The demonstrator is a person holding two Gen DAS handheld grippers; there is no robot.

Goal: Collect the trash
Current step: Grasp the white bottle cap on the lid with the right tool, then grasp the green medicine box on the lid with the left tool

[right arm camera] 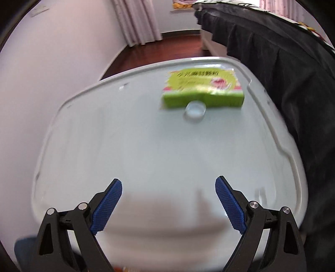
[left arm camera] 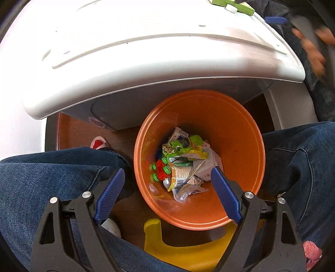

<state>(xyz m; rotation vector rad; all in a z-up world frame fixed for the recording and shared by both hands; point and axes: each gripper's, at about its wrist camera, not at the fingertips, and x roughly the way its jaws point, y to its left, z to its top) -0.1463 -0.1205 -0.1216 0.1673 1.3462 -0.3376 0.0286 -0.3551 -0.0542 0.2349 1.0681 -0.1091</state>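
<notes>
My left gripper (left arm camera: 167, 177) is open and empty, held above an orange bin (left arm camera: 240, 134) that stands on the floor between the person's knees. Wrappers, green caps and packets (left arm camera: 184, 163) lie in the bottom of the bin. My right gripper (right arm camera: 168, 188) is open and empty above the near part of a white table (right arm camera: 125, 146). A green box (right arm camera: 202, 89) lies at the far side of the table, with a small white cap (right arm camera: 195, 109) right in front of it. The box (left arm camera: 232, 5) and cap (left arm camera: 230, 8) also show at the top of the left wrist view.
The white table (left arm camera: 136, 52) overhangs the far side of the bin. The person's jeans-clad legs (left arm camera: 52, 177) flank the bin. A yellow stool (left arm camera: 184, 251) sits below it. A dark bed skirt (right arm camera: 293, 73) borders the table's right side. A white wall (right arm camera: 52, 62) is at the left.
</notes>
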